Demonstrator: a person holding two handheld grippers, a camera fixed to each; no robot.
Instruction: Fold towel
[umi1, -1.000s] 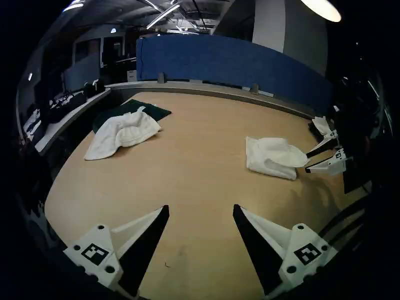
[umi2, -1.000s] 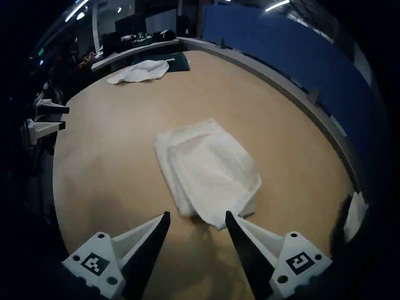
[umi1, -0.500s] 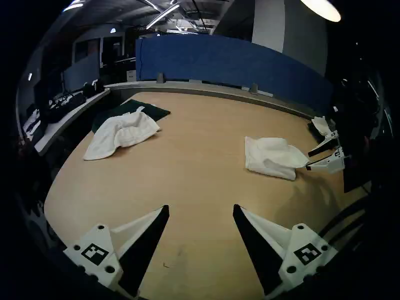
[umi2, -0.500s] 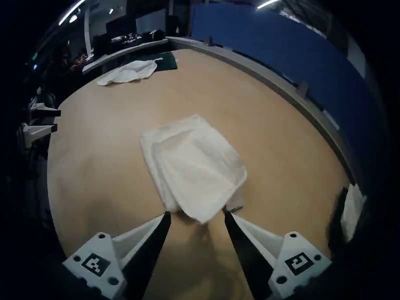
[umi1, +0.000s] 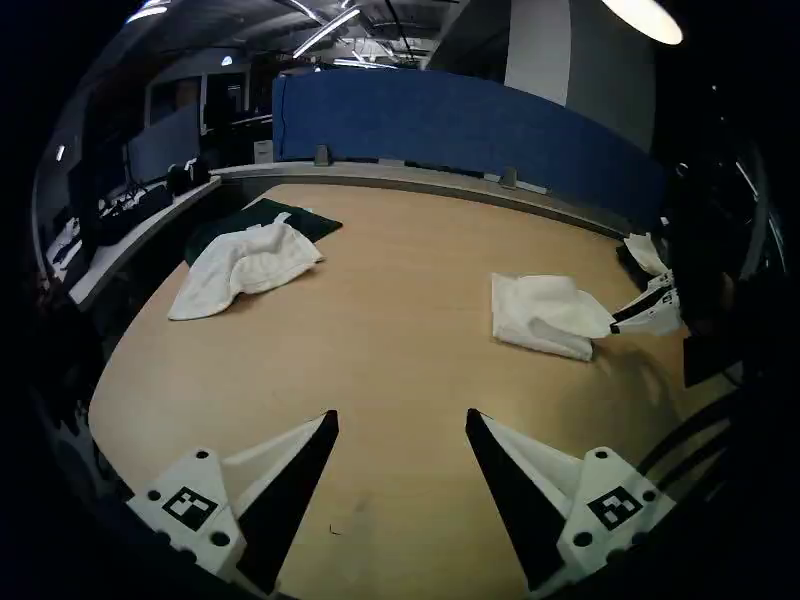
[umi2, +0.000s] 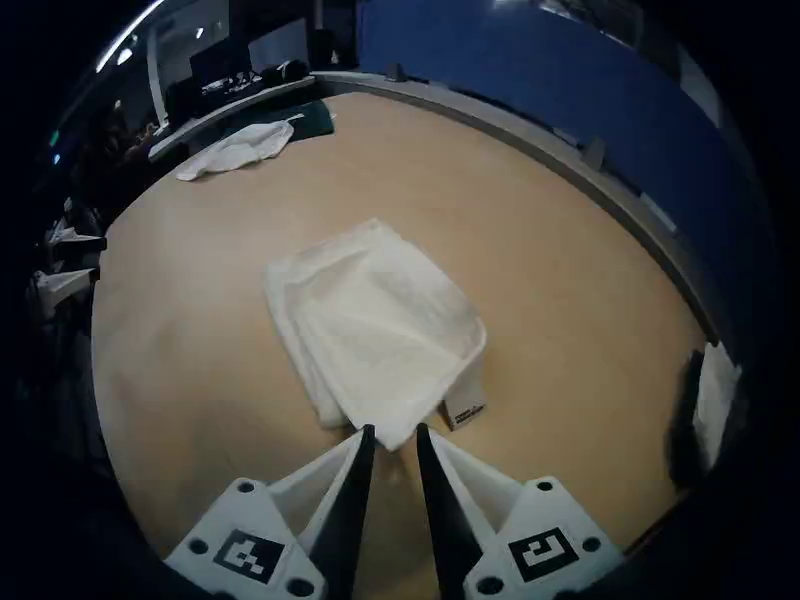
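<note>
Pinching the near corner of the towel (umi2: 375, 320), the right gripper (umi2: 392, 435) has its fingers drawn almost together, with the cloth's tip caught between them. The towel lies folded on the bench (umi2: 560, 270), spreading away from the gripper toward the middle, and a small tag (umi2: 465, 410) hangs just beside the right finger. The left gripper (umi1: 400, 420) hovers over bare bench with its fingers wide apart, well apart from the towel, which lies off to its right. A second, crumpled white cloth (umi1: 245, 265) rests partly on a dark green cloth (umi1: 305, 220) at the far left of the bench, before a blue partition (umi1: 450, 125).
</note>
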